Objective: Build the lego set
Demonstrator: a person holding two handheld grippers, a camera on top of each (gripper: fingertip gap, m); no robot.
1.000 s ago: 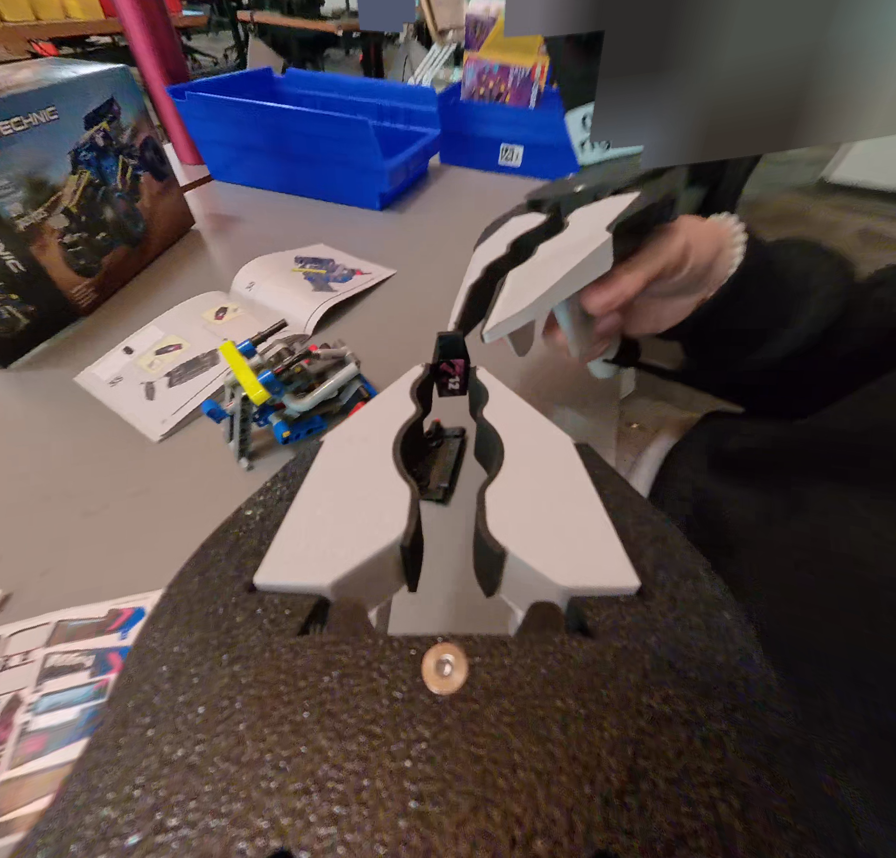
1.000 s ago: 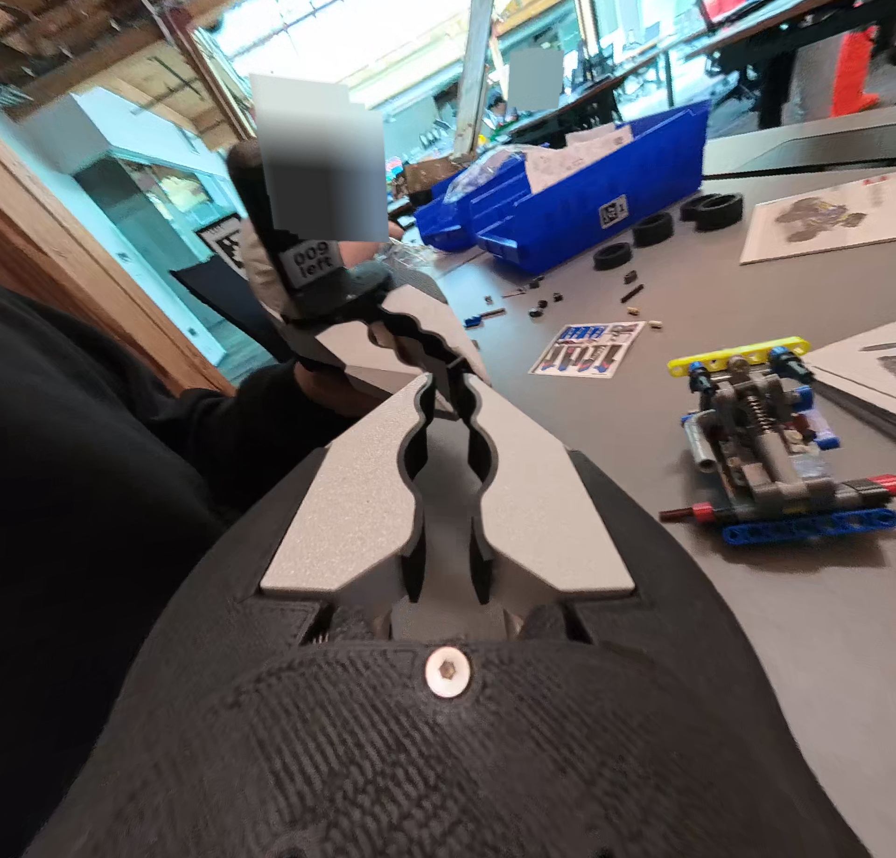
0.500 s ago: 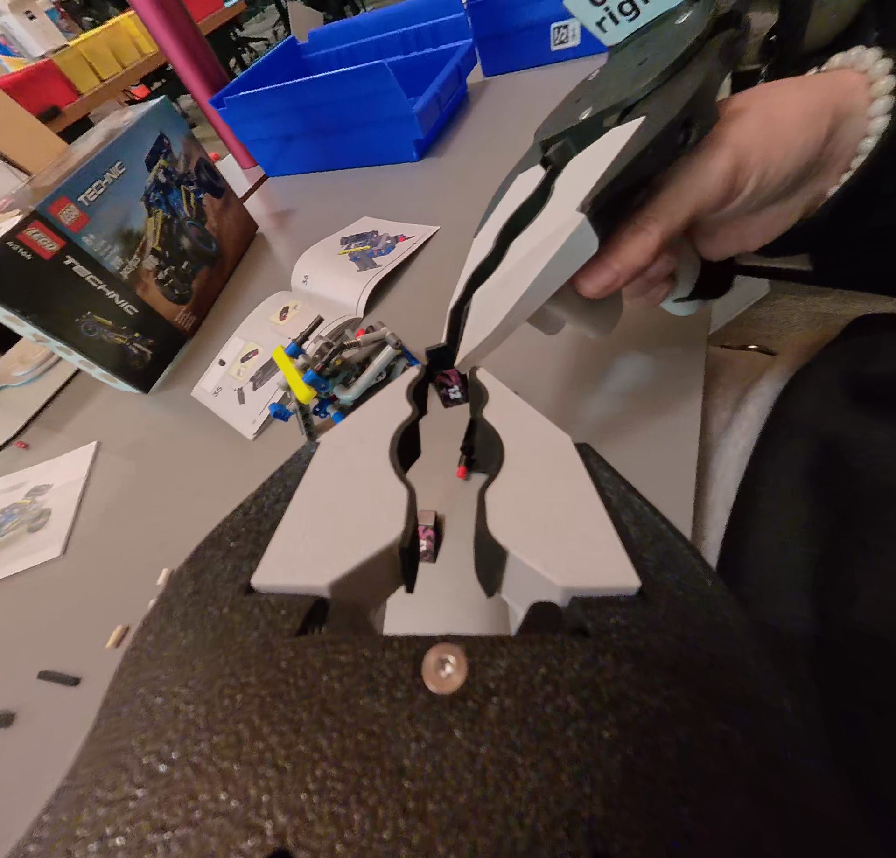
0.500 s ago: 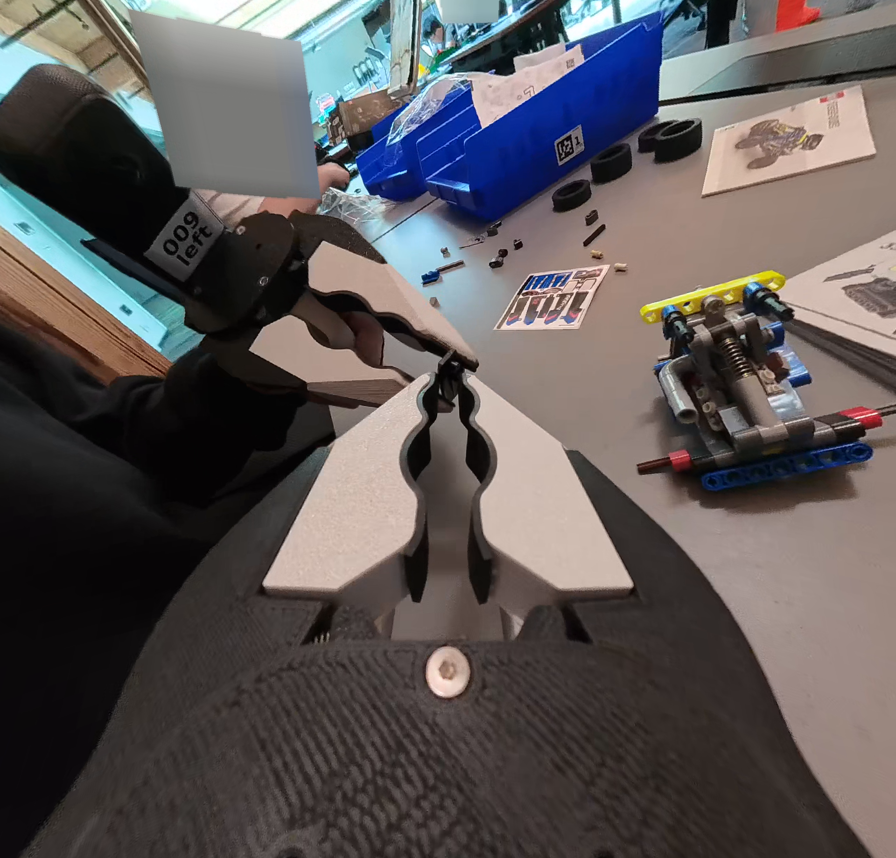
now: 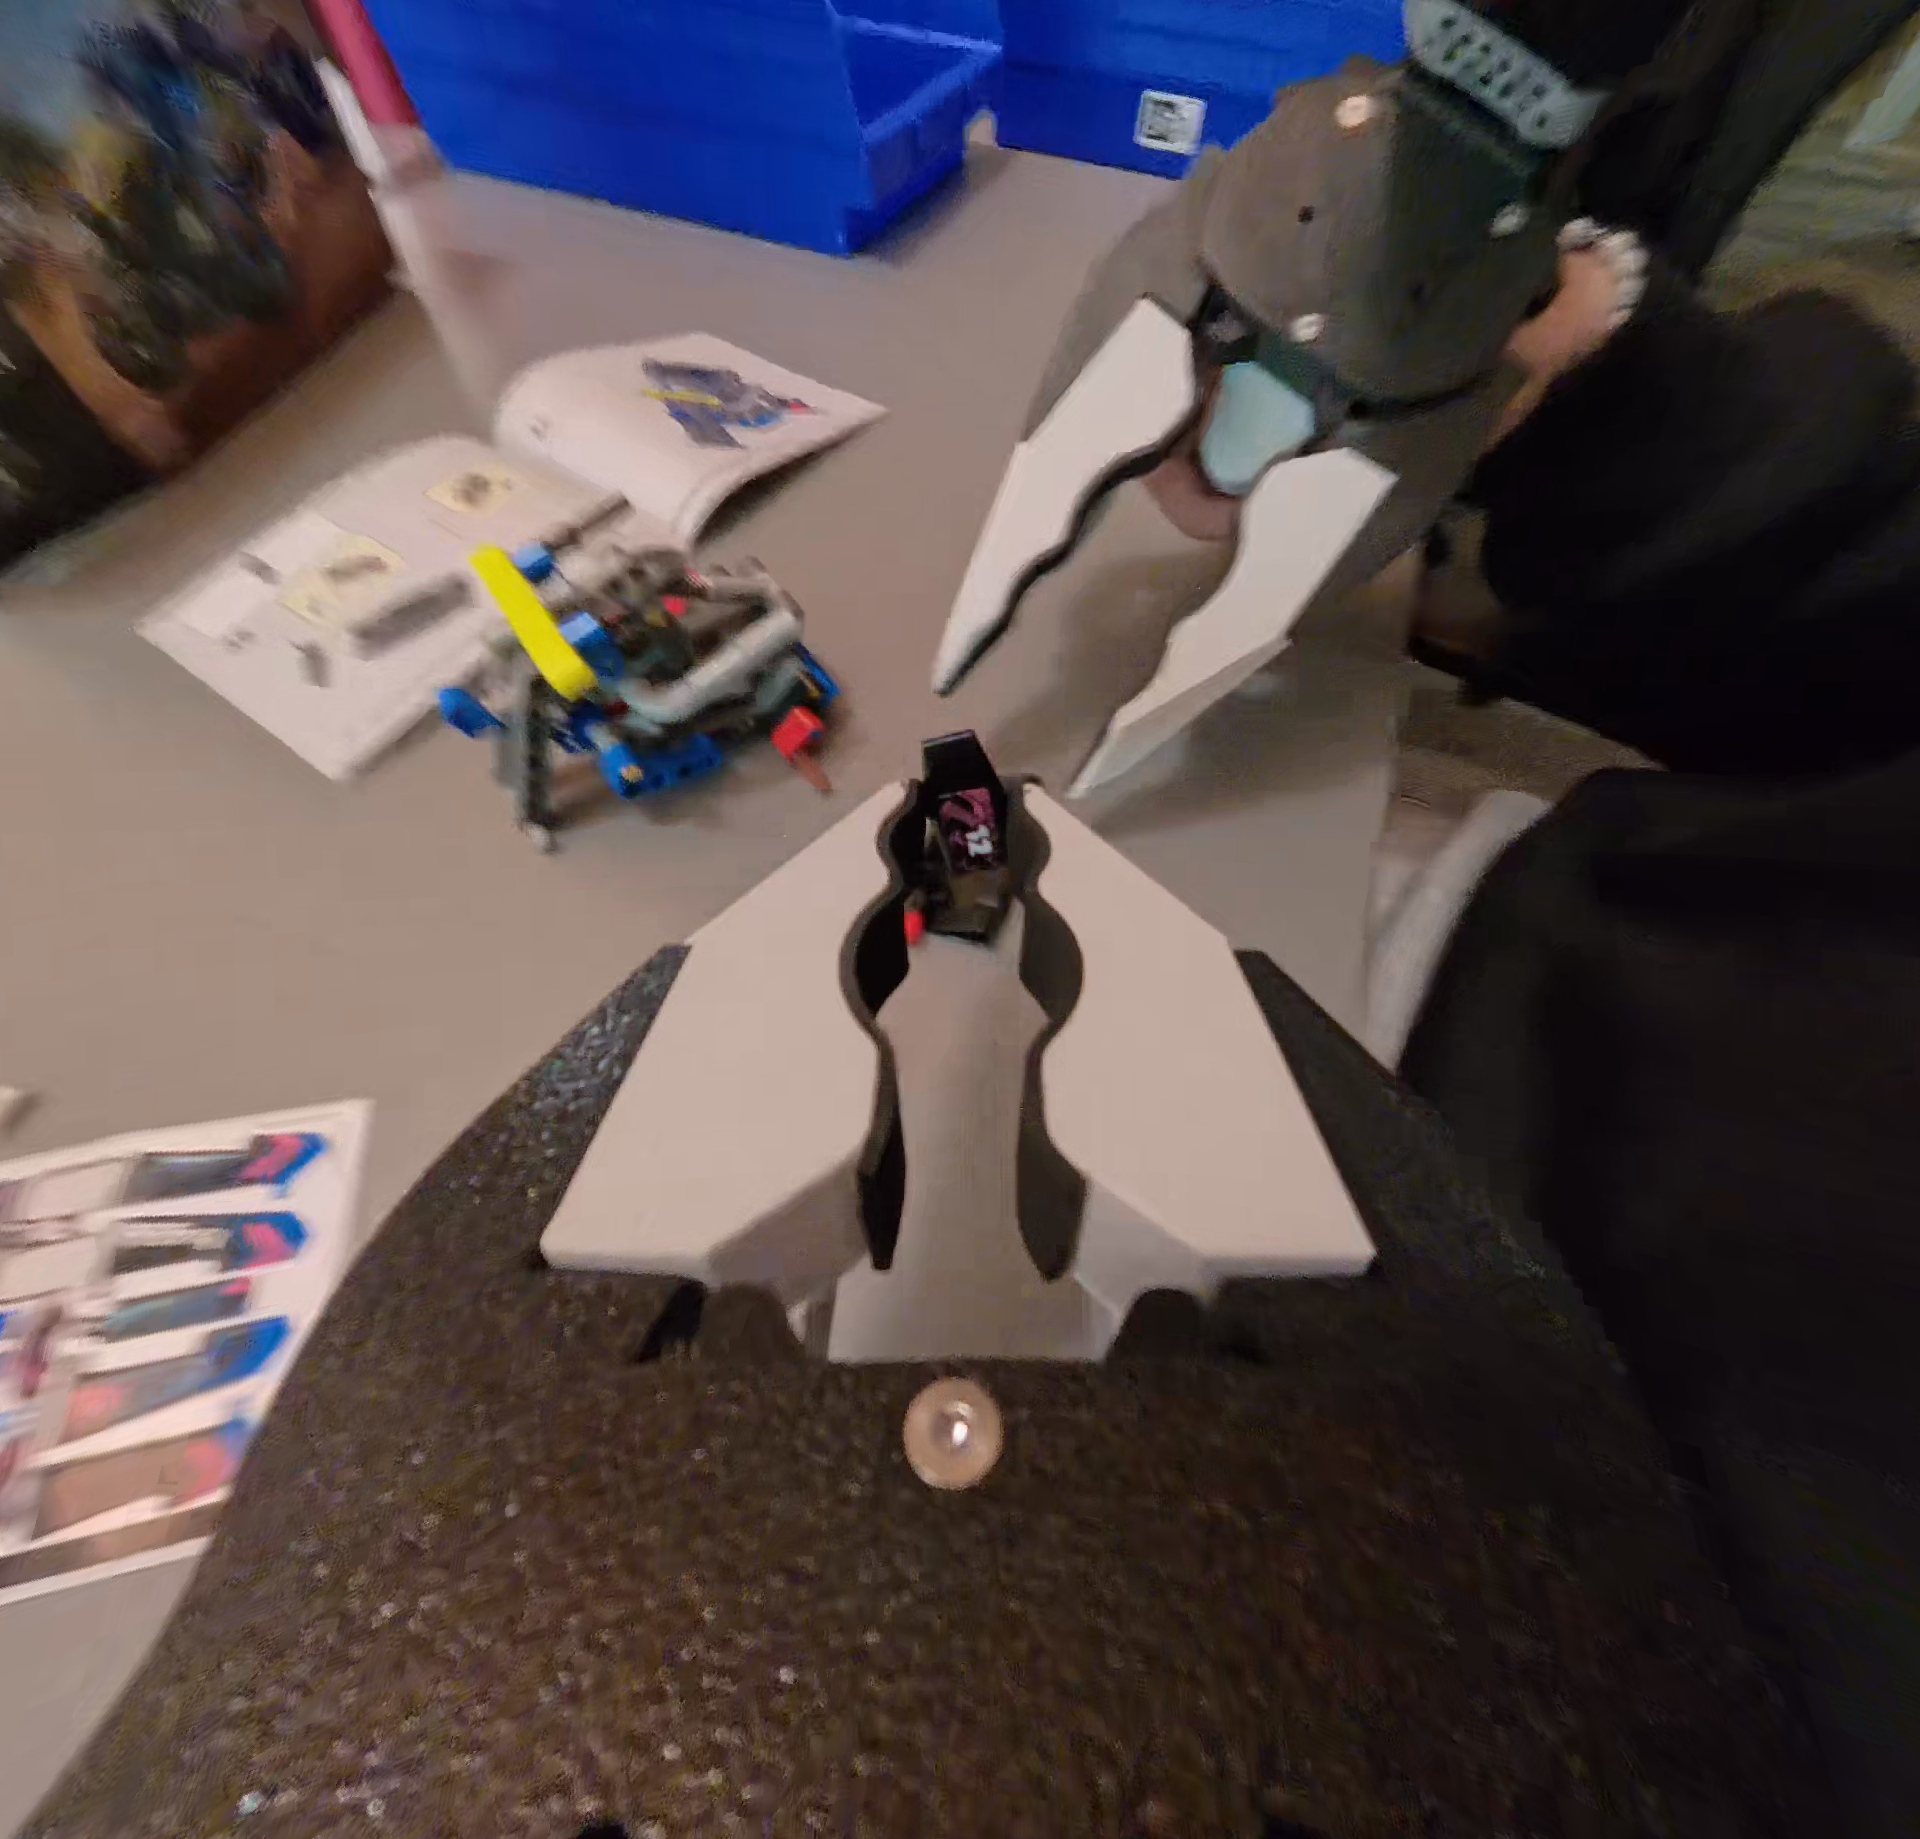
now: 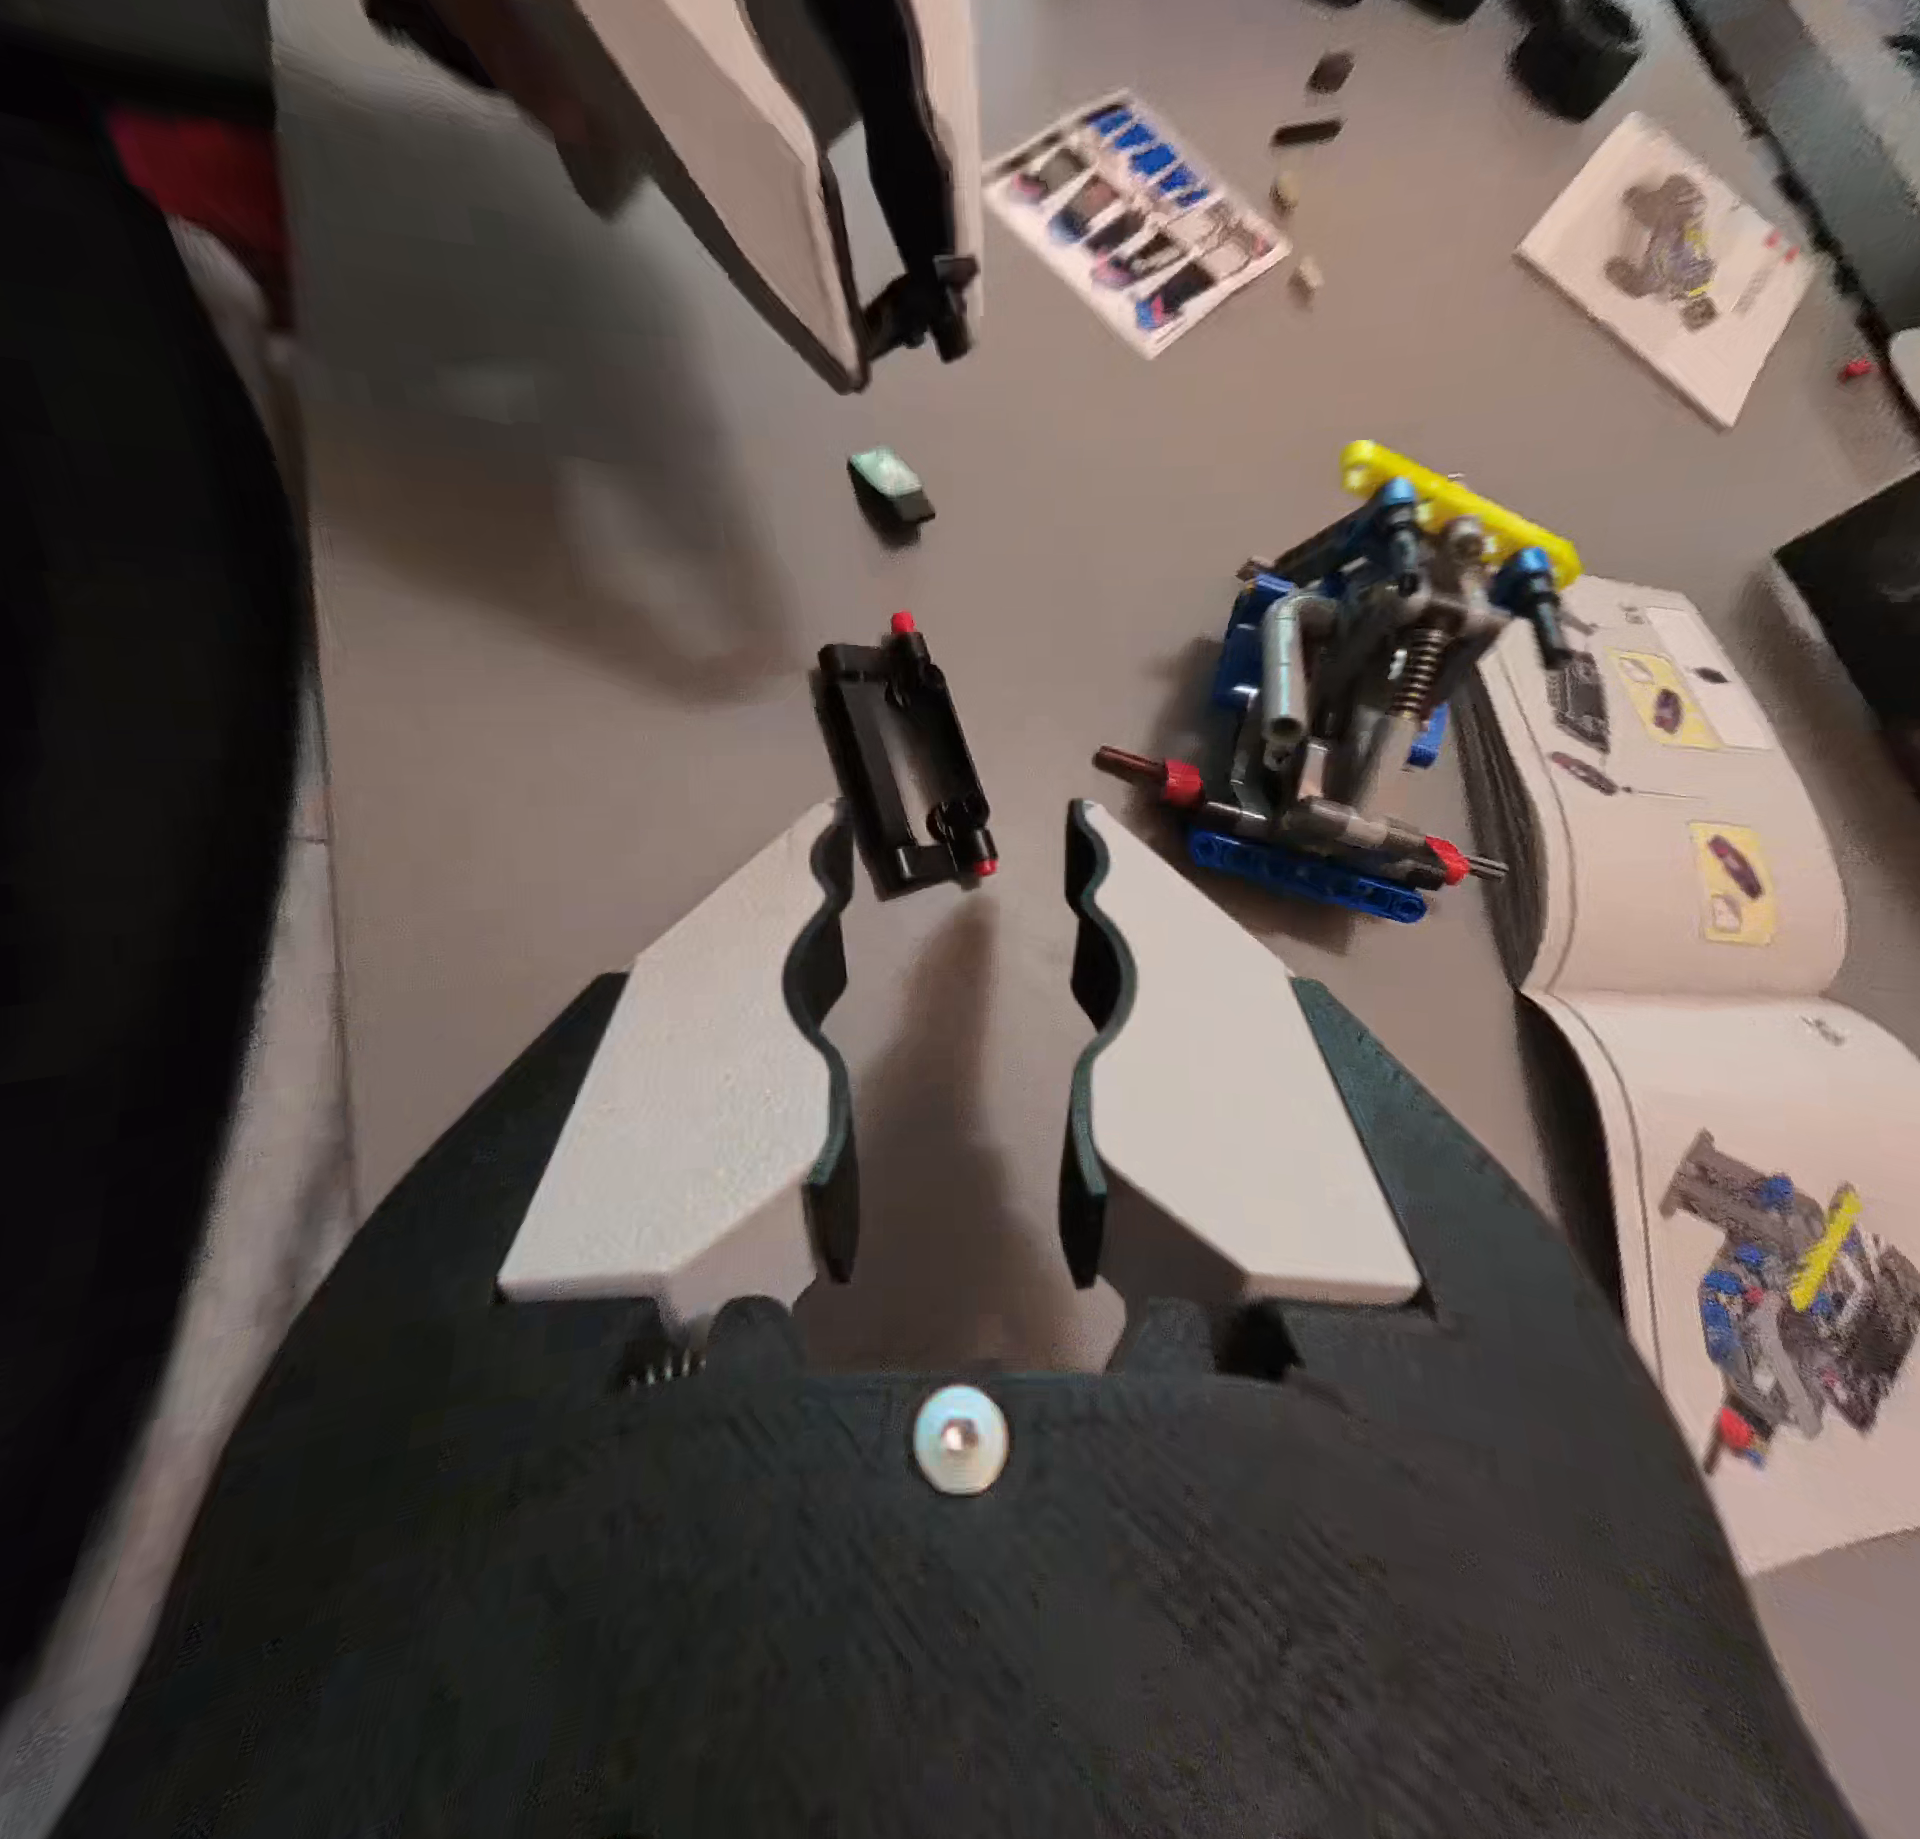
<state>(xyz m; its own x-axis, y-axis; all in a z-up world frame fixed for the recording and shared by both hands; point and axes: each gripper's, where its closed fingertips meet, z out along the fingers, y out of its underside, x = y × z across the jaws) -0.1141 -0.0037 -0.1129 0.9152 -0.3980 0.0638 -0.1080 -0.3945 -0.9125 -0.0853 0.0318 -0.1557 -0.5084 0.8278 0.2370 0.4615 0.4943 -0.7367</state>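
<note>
The left gripper (image 5: 961, 802) was clamped on a small black piece (image 5: 966, 833) bearing a pink sticker, its fingertips pressed against the piece's sides above the grey counter (image 5: 260, 906). The right gripper (image 6: 951, 823) stood open with nothing between its fingers; a black frame (image 6: 902, 761) with red pins lay on the counter just ahead of its left fingertip. Whether that fingertip touched the frame could not be told.

Surroundings: a part-built model (image 6: 1371, 688) (yellow beam, blue parts, grey tube) sat to the right of the frame, resting against an open booklet (image 6: 1662, 802). A small dark block (image 6: 888, 485) lay beyond the frame, and a sticker sheet (image 6: 1132, 220), loose small parts (image 6: 1304, 132) and black tyres (image 6: 1569, 44) lay farther off. Two blue bins (image 5: 675, 75) and a printed box (image 5: 156, 231) lined the far edge. Nothing lay between the open fingers and the frame; the left gripper hung above and beyond it.

Change from half a second earlier: the right gripper, then nearly closed with its tips at the left gripper's piece, had opened wide and swung down toward the counter. The left gripper kept its hold on the piece.
</note>
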